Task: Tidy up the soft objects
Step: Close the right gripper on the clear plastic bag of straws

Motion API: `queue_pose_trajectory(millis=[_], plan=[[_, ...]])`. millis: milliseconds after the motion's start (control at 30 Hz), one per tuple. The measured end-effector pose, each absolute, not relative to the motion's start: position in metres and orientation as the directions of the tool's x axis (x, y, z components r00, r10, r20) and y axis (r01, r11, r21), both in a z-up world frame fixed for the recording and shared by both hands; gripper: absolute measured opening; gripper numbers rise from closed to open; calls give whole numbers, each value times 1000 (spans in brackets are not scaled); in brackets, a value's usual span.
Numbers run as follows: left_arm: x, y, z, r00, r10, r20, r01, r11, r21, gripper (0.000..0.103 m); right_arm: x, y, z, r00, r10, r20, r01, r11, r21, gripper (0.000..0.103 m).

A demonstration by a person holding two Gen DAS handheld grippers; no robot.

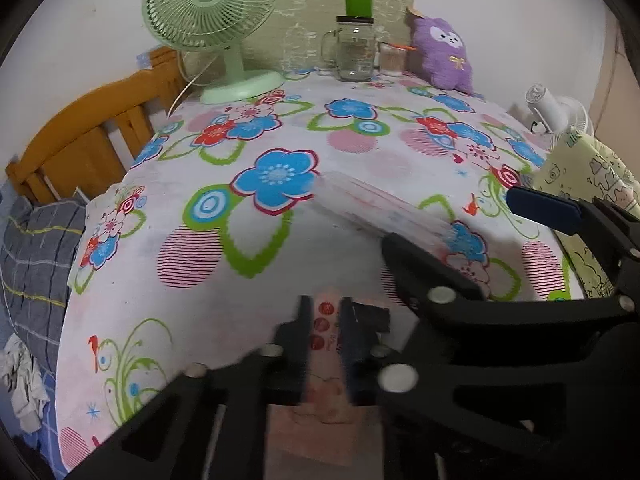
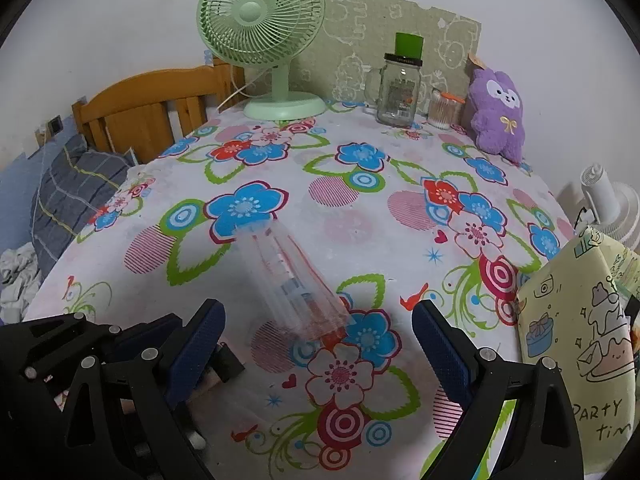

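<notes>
A: Where was the clear plastic packet [image 2: 294,280]?

B: Flat on the flowered tabletop [image 2: 352,216], blurred, lying between the two grippers. The left gripper [image 1: 325,328] had its jaws drawn narrow on a pinkish printed soft item [image 1: 324,322]; what it was I could not tell.

A: Right gripper [image 2: 318,332]?

B: Jaws wide, nothing between the pads, astride the packet's near end. Purple plush toy [image 2: 498,114] stood at the far edge beside a glass jar [image 2: 400,90]; green fan [image 2: 262,20] left of that.

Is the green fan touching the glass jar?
Apart. The right wrist view shows a strip of flowery tablecloth between the glass jar and the base of the green fan.
</notes>
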State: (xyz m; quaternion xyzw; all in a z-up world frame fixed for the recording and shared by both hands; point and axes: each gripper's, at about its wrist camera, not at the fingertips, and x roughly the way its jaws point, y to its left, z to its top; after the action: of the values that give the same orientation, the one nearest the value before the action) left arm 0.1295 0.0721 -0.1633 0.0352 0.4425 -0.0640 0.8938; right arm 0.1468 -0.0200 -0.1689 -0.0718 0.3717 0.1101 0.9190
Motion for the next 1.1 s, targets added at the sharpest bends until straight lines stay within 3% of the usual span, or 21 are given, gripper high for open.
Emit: queue_pose_trajectory(millis=[467,500,567,733,833,900,967,1100], plan=[[140,85,-164,618,-41,-785,80,997,10,7,160,-9,-168,700,159,-696,-286,956,-69,96],[141,86,-164,618,-40,-785,74,997,7,10,162,-8,-169,699,159,-697,-288,955,-70,96],[143,89,-164,618,-36,-785,56,998,-1,28,166,-7,-171,697,159,-700,-290,954,-71,96],[150,95,-167,614,-23,-789,21,1000,-12,39,179,-3,-177,682,173,-711,-305,950,-62,95],[153,95,-170,606,-19,-795,19,1000,-9,49,186,0,-182,654,187,-733,-328,943,-52,81],[153,95,-171,605,-14,-796,16,1000,-6,55,190,1,-187,626,206,-752,-345,938,-30,62],[154,94,-173,600,-7,-800,12,1000,0,58,192,1,-191,604,213,-768,-348,937,-14,51],[154,93,-173,593,-14,-805,15,1000,-6,67,189,-1,-190,607,213,-765,-347,938,-15,41]])
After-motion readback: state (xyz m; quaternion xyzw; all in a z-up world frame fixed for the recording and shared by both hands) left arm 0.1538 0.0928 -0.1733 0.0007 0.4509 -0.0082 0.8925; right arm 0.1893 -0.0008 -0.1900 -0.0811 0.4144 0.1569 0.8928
